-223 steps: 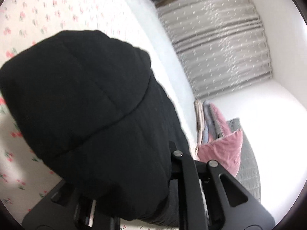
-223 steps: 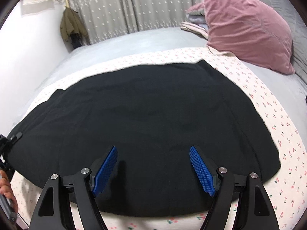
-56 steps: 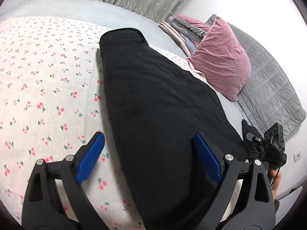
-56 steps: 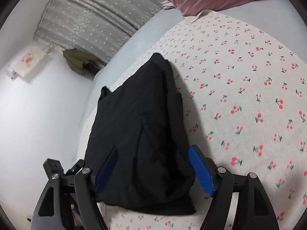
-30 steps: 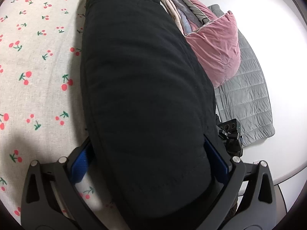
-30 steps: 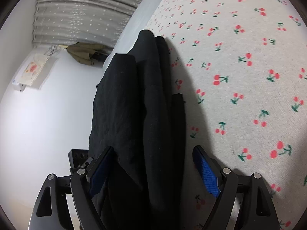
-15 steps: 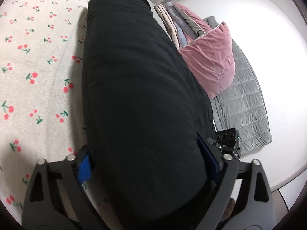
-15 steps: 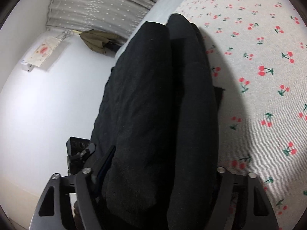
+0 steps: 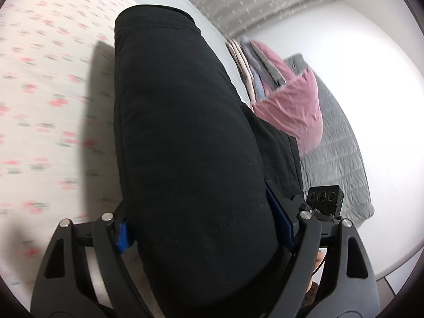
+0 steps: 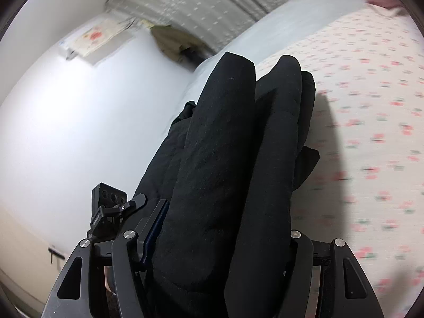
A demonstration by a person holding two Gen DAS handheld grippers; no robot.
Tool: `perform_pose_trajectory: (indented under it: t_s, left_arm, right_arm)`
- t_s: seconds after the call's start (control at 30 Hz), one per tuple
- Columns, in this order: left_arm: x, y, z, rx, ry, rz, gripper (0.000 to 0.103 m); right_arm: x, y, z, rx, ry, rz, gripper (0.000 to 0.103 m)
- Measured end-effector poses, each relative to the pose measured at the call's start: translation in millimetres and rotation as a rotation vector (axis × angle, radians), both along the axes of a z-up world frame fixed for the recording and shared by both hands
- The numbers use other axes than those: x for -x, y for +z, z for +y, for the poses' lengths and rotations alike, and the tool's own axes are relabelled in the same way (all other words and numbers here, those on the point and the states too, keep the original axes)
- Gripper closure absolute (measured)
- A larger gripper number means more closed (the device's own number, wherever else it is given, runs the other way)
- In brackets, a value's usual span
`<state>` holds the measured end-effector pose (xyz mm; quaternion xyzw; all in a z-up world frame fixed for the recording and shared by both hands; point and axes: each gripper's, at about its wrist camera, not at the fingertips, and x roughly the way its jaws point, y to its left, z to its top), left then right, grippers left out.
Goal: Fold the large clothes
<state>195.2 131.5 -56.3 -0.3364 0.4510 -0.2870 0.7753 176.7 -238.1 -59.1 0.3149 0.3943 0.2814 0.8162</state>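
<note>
The folded black garment is a thick bundle of several layers. My left gripper is shut on one end of it, blue pads pressed into both sides. My right gripper is shut on the other end of the black garment, its right pad hidden by cloth. The bundle hangs lifted above the cherry-print sheet, casting a shadow on it. Each view shows the other gripper's camera block beside the bundle.
A pink pillow and a stack of folded clothes lie by a grey quilt at the bed's head. Grey curtains, an olive coat and a white wall are behind.
Both grippers closed on the ends of the folded garment and raised it off the sheet. The views tilted up and the background blurs with motion.
</note>
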Motion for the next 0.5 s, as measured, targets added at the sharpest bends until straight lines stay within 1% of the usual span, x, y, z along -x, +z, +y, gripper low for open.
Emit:
perform_pose_trajectory:
  t_s: [0.07, 0.13, 0.23, 0.33, 0.37, 0.4, 0.43, 0.47, 0.5]
  left_arm:
    - [8.5, 0.5, 25.5, 0.002, 0.033, -0.006, 0.020]
    - [15.8, 2.4, 61.8, 0.011, 0.088, -0.018, 0.021]
    - [21.9, 4.7, 105.1, 0.025, 0.158, -0.035, 0.021]
    - [17.5, -1.3, 146.1, 0.016, 0.208, -0.065, 0.021]
    - [15.6, -5.6, 153.2, 0.000, 0.218, -0.067, 0.020]
    - [11.9, -13.0, 161.5, -0.029, 0.237, -0.061, 0.020]
    - [6.4, -27.8, 172.3, -0.073, 0.273, -0.022, 0.019]
    - [3.5, -37.4, 175.7, -0.089, 0.289, 0.014, 0.019]
    - [0.9, -54.2, 184.9, -0.047, 0.305, 0.055, 0.019]
  right_arm:
    - [-9.2, 1.5, 28.9, -0.009, 0.035, -0.015, 0.038]
    - [-23.3, 1.8, 60.3, -0.015, 0.073, -0.029, 0.038]
    - [-43.1, 2.5, 103.6, -0.017, 0.126, -0.045, 0.038]
    - [-68.2, 1.5, 137.0, -0.031, 0.154, -0.059, 0.038]
    - [-81.4, -2.5, 149.6, -0.012, 0.154, -0.053, 0.038]
    - [-89.6, -7.3, 154.0, 0.007, 0.148, -0.039, 0.038]
    - [-102.4, -17.1, 158.5, 0.045, 0.129, -0.007, 0.037]
    - [-107.9, -26.7, 150.7, 0.074, 0.105, 0.015, 0.037]
    - [-114.1, -35.1, 146.9, 0.107, 0.071, 0.032, 0.037]
